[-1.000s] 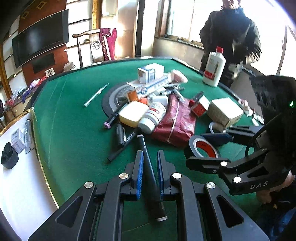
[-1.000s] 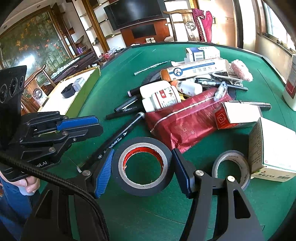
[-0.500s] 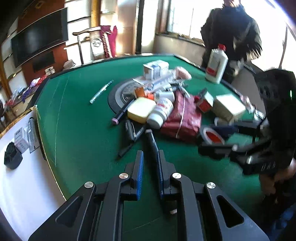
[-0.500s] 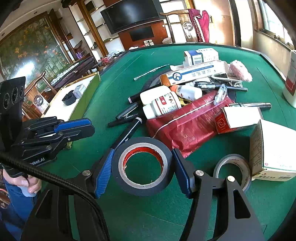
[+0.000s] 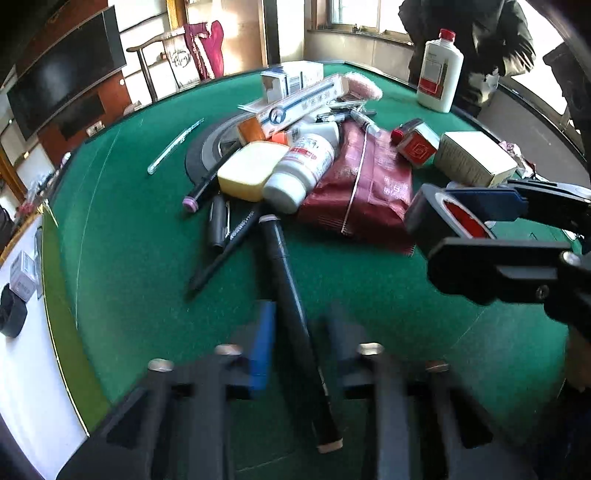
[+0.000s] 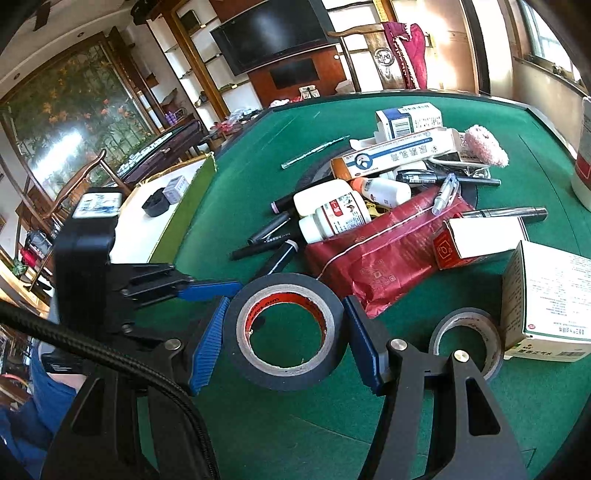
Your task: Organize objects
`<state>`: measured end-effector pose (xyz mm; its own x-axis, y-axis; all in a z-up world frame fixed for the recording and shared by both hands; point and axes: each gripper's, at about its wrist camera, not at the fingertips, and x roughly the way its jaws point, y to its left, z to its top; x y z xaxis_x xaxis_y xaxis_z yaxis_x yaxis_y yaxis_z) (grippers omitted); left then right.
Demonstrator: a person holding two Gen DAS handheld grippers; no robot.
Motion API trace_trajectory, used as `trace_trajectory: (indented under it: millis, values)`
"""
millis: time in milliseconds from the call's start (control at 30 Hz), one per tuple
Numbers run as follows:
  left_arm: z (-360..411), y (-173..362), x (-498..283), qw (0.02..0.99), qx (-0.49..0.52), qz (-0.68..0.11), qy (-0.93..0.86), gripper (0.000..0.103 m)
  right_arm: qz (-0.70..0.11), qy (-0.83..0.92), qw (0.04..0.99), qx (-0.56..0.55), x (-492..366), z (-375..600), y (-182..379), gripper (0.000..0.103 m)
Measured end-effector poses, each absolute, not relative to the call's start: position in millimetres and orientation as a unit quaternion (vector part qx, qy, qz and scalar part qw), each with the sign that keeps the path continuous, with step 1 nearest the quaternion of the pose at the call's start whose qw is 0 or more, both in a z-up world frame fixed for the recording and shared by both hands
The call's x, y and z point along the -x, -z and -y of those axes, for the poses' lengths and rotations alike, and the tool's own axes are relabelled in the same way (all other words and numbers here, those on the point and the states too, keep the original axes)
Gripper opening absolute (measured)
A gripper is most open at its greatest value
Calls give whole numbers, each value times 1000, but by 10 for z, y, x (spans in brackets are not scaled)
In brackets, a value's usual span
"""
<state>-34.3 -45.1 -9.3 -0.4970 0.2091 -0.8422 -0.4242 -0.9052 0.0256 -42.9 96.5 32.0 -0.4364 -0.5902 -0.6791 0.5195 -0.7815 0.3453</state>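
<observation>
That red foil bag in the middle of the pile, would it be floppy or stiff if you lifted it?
Probably floppy: the red bag is creased and sags over the table. Its glossy foil may be slippery. The white bottle and a pen rest on it, so they would likely roll off.

Daylight came from the windows [image 5: 354, 22] at the far side of the room, blown out to white in the left wrist view, where the person [image 5: 476, 48] standing before them read as a dark shape. The green surface [image 5: 147, 251] was evenly and brightly lit, with soft shadows under the pile. In the left wrist view the left hand-held gripper [image 5: 295, 332] was smeared by motion blur, while the far clutter stayed sharper. The right wrist view was crisp throughout, with glare on the glass panel [image 6: 74, 122]. Both views bowed strongly and darkened at their corners.
</observation>
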Motion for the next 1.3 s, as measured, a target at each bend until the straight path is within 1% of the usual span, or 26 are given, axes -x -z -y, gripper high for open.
trace_trajectory:
  millis: [133,433,833,1000,1300]
  values:
    - [449,112,338,178,461,-115,-861,12,48,847,329,-414,422,-988,-341,62]
    - [786,-126,437,194,445,-32,-874,12,50,849,327,-413,434,-987,-342,62]
    - [1220,-467,400,196,396,43,-896,12,41,848,321,-420,403,-835,-319,62]
    - [1379,-509,407,189,388,69,-900,12,36,845,325,-424,359,-704,-381,62]
    - [1548,-512,379,179,383,89,-902,12,18,849,335,-407,269,-470,-583,62]
